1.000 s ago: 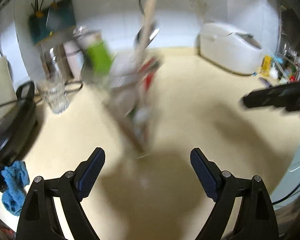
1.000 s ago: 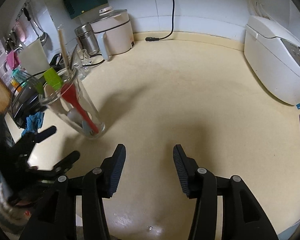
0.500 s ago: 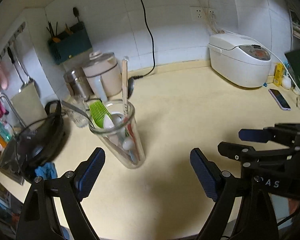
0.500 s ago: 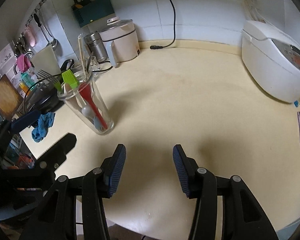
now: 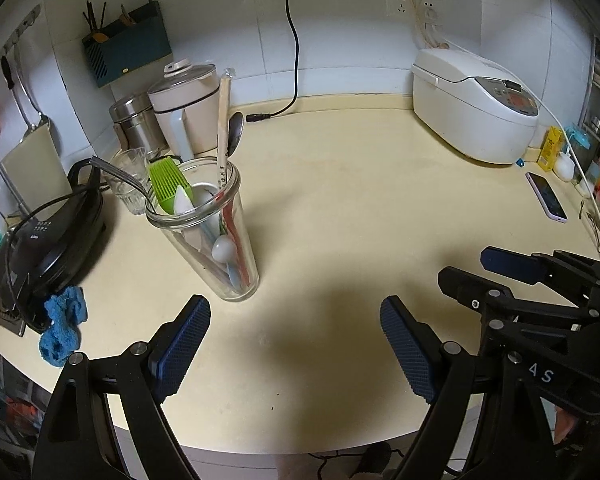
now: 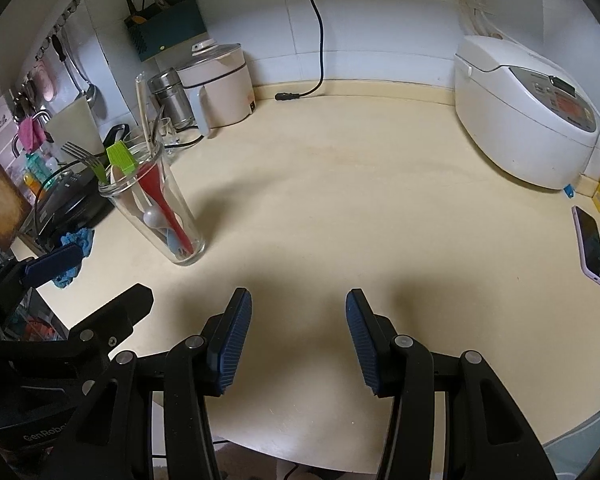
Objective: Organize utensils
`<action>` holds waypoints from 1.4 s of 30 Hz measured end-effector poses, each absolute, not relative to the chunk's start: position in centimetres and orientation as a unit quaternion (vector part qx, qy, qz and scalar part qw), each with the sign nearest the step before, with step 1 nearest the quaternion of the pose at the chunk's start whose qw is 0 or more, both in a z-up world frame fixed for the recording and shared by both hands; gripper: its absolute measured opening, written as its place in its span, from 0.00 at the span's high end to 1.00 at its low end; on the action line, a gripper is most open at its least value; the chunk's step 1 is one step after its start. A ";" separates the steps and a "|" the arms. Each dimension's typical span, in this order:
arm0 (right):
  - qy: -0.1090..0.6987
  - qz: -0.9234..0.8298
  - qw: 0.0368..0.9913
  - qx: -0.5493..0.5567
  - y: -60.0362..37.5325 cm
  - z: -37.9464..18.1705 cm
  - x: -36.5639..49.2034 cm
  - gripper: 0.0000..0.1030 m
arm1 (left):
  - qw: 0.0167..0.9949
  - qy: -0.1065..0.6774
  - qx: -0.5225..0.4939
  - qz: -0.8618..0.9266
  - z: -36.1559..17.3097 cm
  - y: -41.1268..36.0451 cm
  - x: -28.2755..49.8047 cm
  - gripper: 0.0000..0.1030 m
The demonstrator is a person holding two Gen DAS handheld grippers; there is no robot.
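Observation:
A tall glass jar [image 5: 216,240] [image 6: 162,216] stands upright on the cream counter [image 5: 340,208], left of centre. It holds several utensils: a green silicone brush [image 5: 163,184], a metal fork [image 5: 116,172], a white spoon, a red spatula [image 6: 160,200] and a long wooden stick [image 5: 222,128]. My left gripper [image 5: 296,344] hovers open over the counter's front edge, just right of the jar, with nothing between its fingers. My right gripper [image 6: 296,332] is open and empty too, further right; the left wrist view shows it from the side [image 5: 512,272].
A black electric griddle [image 5: 48,236] and a blue cloth [image 5: 62,328] lie left of the jar. A kettle [image 5: 188,112], steel canister and drinking glass stand behind it. A white rice cooker [image 5: 472,104] and a phone [image 5: 546,200] sit at the right. A loose power plug [image 5: 260,117] lies by the back wall.
My left gripper has drawn back and up from the jar, which stood close and blurred a second ago and now rests upright. The right gripper pulled back slightly.

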State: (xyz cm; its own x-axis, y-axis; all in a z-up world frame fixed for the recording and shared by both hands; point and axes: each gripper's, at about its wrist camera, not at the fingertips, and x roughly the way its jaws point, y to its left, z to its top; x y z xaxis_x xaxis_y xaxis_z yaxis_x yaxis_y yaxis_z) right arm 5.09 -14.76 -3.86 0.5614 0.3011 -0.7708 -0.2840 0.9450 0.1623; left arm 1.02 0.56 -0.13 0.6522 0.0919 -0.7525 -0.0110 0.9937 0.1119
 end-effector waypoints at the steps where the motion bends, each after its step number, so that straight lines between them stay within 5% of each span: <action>1: 0.439 0.165 0.883 0.010 -14.7 -3.9 5.1 0.52 | 0.907 0.417 0.048 0.028 -0.2 0.6 1.0 0.13; 42: 0.460 0.173 0.871 0.000 -14.4 -5.0 5.6 0.52 | 0.903 0.425 0.042 0.036 -1.0 1.3 1.0 0.13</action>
State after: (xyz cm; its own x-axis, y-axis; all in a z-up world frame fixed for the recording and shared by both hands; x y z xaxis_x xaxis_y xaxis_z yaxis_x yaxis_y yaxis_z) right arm 5.62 -14.36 -4.97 0.5162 0.3007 -0.8020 -0.3012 0.9403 0.1587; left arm 1.00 1.27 -1.03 0.6356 0.1003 -0.7655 -0.0281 0.9939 0.1069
